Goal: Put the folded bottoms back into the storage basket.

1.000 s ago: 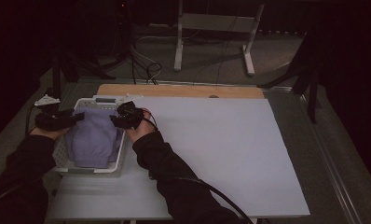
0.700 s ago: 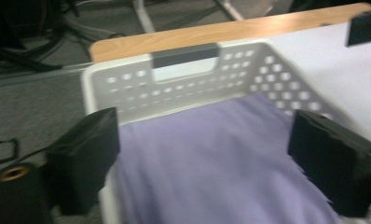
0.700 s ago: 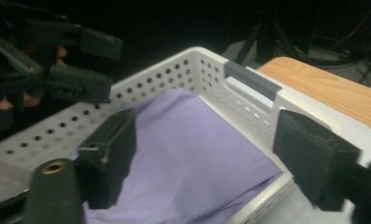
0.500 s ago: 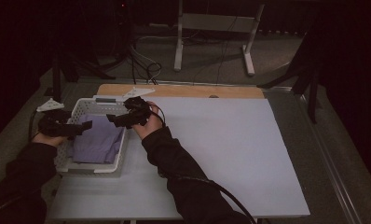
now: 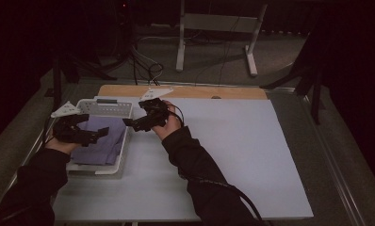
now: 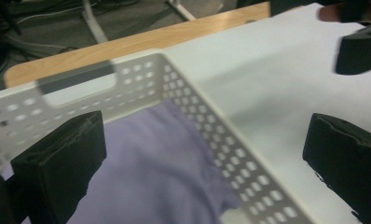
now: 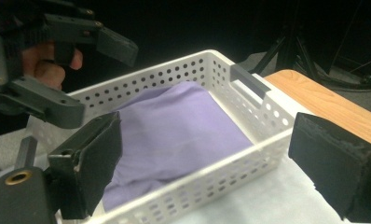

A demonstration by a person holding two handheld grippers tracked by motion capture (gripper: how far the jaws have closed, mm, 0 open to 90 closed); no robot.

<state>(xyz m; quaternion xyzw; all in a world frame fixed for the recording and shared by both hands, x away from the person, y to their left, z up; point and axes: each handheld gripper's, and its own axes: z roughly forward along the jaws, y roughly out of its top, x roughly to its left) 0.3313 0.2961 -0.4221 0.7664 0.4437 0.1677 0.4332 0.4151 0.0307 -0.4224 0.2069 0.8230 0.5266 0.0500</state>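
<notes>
A white perforated basket (image 5: 111, 109) stands at the table's left with a purple cloth (image 5: 100, 142) lying loose inside it. My left gripper (image 5: 99, 135) hovers over the basket's left part, open, with nothing between its jaws. In the left gripper view, the left gripper (image 6: 202, 163) straddles the basket's wall (image 6: 207, 121) above the cloth (image 6: 146, 163). My right gripper (image 5: 130, 123) is held just past the basket's right rim, open and empty. In the right gripper view, the right gripper (image 7: 214, 163) looks across the rim (image 7: 207, 184) at the cloth (image 7: 174, 123) and the left gripper (image 7: 58, 60).
The white table sheet (image 5: 232, 150) stretches bare to the right of the basket. A wooden strip (image 5: 190, 91) runs along the far edge. Beyond it on the dark floor are cables (image 5: 145, 63) and a metal stand (image 5: 214, 33).
Both grippers have lifted off the cloth's far edge and drawn apart. The right one moved right past the rim, the left one back. The cloth now lies flatter in the basket.
</notes>
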